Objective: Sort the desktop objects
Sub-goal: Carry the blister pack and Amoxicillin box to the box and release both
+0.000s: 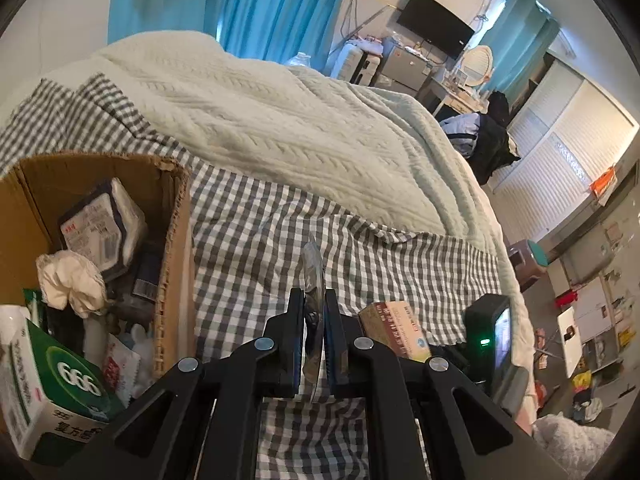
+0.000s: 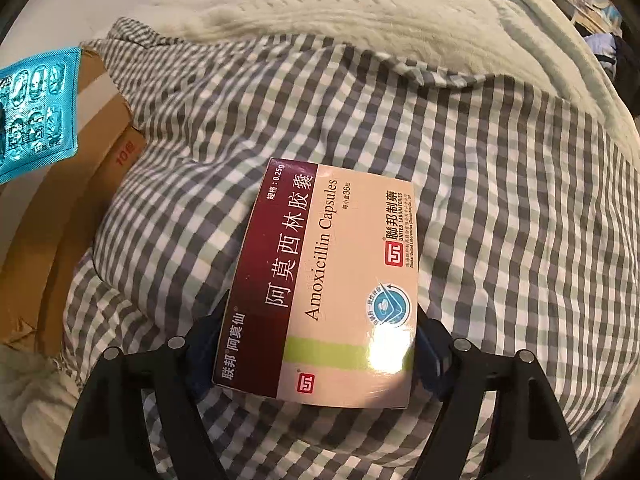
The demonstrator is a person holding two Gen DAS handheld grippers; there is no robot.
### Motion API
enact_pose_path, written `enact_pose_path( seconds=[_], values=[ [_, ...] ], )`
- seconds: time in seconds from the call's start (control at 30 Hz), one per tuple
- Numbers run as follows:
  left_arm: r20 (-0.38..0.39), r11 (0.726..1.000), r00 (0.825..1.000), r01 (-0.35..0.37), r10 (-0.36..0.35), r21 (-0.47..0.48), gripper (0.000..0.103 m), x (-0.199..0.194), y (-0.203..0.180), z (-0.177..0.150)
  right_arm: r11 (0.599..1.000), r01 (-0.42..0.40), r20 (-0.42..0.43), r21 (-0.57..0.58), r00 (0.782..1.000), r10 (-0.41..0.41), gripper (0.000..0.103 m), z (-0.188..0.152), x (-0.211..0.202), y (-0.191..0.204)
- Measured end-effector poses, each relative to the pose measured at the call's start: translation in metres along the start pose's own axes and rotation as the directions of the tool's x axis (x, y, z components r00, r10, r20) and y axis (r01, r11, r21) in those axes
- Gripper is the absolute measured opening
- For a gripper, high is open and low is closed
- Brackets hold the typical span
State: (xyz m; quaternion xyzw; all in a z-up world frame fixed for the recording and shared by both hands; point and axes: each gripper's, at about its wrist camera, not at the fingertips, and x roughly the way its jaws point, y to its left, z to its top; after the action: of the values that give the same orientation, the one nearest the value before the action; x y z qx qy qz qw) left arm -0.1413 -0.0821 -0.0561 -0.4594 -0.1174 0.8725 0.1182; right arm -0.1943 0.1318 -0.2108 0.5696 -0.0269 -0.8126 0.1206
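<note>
- Two items in hand, one per gripper; both over a bed w/ grey check sheet point(image 2: 500, 208), not a desk.
- Left gripper point(image 1: 314, 332): jaws closed tight on a blister pack point(image 1: 313, 280), held edge-on betw. the pads. The right wrist view shows the same pack point(image 2: 34, 114) as a teal foil sheet, up at far left, above the cardboard box.
- Pack handling: judged v. light, thin, semi-flexible; foil is slick and will bend or crease if squeezed hard. Edge pinch near one end is adequate; a mid-sheet hold would flop less.
- Right gripper point(image 2: 316, 356): jaws wide, one each side of the amoxicillin box point(image 2: 332, 276). Pads appear to touch both long sides at its near end, but a firm clamp vs. light contact can't be confirmed.
- Amox. box handling: judged light carton, stiff but crushable, glossy (glare patch on face), so some slip risk. Hold across the narrow width, as now; further toward the middle would cut droop at the far end.
- Poses: left points steeply down-fwd, next to the cardboard box point(image 1: 176, 240), which is already full of packets, tissue and a green "999" carton point(image 1: 60, 384). Right points steeply down at the sheet, carton lying along the finger line.
- Destination for both is prob. the cardboard box; judgement only.
</note>
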Motion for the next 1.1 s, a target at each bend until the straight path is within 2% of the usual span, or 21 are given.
enact_pose_path(
  seconds=[0.13,0.23,0.3,0.37,0.47,0.6,0.67,0.77,0.8,0.83,0.87,0.93,1.03,1.1],
  values=[
    [0.049,0.999,0.999,0.023,-0.022,-0.026,0.009,-0.016,0.007,0.007,0.993,-0.114,0.1,-0.015,0.988,0.115,0.076,0.009,-0.04,0.016],
    [0.119,0.998,0.992,0.047,-0.041,-0.045,0.009,-0.043,0.013,0.019,0.979,-0.195,0.181,-0.057,0.962,0.202,0.076,0.026,-0.08,0.038],
    [0.194,0.999,0.981,0.018,-0.008,-0.051,0.009,-0.07,0.022,0.029,0.965,-0.229,0.244,-0.125,0.936,0.254,0.076,0.044,-0.118,0.061],
    [0.243,0.997,0.969,-0.026,0.041,-0.066,0.009,-0.092,0.032,0.033,0.95,-0.237,0.264,-0.204,0.921,0.287,0.076,0.063,-0.147,0.089],
    [0.286,0.986,0.947,-0.116,0.146,-0.119,0.009,-0.119,0.059,0.037,0.912,-0.292,0.213,-0.289,0.909,0.358,0.076,0.092,-0.17,0.136],
    [0.292,0.956,0.916,-0.233,0.277,-0.176,0.009,-0.134,0.096,0.027,0.864,-0.382,0.1,-0.328,0.895,0.434,0.077,0.119,-0.16,0.196],
    [0.272,0.945,0.911,-0.267,0.311,-0.188,0.009,-0.132,0.108,0.017,0.854,-0.372,0.082,-0.362,0.901,0.427,0.077,0.122,-0.152,0.222],
    [0.219,0.94,0.922,-0.281,0.32,-0.192,0.013,-0.121,0.124,0.005,0.844,-0.327,0.101,-0.425,0.909,0.404,0.083,0.122,-0.15,0.246],
    [0.2,0.94,0.926,-0.283,0.32,-0.191,0.017,-0.118,0.127,0.002,0.852,-0.3,0.125,-0.43,0.914,0.385,0.093,0.121,-0.151,0.249],
    [0.176,0.941,0.933,-0.281,0.314,-0.19,0.035,-0.114,0.13,-0.001,0.864,-0.263,0.154,-0.43,0.921,0.358,0.099,0.118,-0.153,0.25],
    [0.165,0.941,0.937,-0.275,0.308,-0.195,0.064,-0.111,0.131,0.0,0.874,-0.233,0.177,-0.426,0.926,0.333,0.099,0.116,-0.156,0.249],
    [0.178,0.944,0.942,-0.243,0.284,-0.221,0.088,-0.117,0.132,-0.003,0.895,-0.198,0.192,-0.401,0.937,0.293,0.099,0.113,-0.161,0.239],
    [0.198,0.956,0.948,-0.21,0.251,-0.206,0.093,-0.124,0.123,-0.005,0.933,-0.112,0.193,-0.341,0.964,0.186,0.101,0.099,-0.173,0.219],
    [0.198,0.962,0.949,-0.212,0.244,-0.17,0.098,-0.126,0.11,-0.008,0.952,0.0,0.207,-0.307,0.976,0.067,0.103,0.087,-0.18,0.207]
  ],
)
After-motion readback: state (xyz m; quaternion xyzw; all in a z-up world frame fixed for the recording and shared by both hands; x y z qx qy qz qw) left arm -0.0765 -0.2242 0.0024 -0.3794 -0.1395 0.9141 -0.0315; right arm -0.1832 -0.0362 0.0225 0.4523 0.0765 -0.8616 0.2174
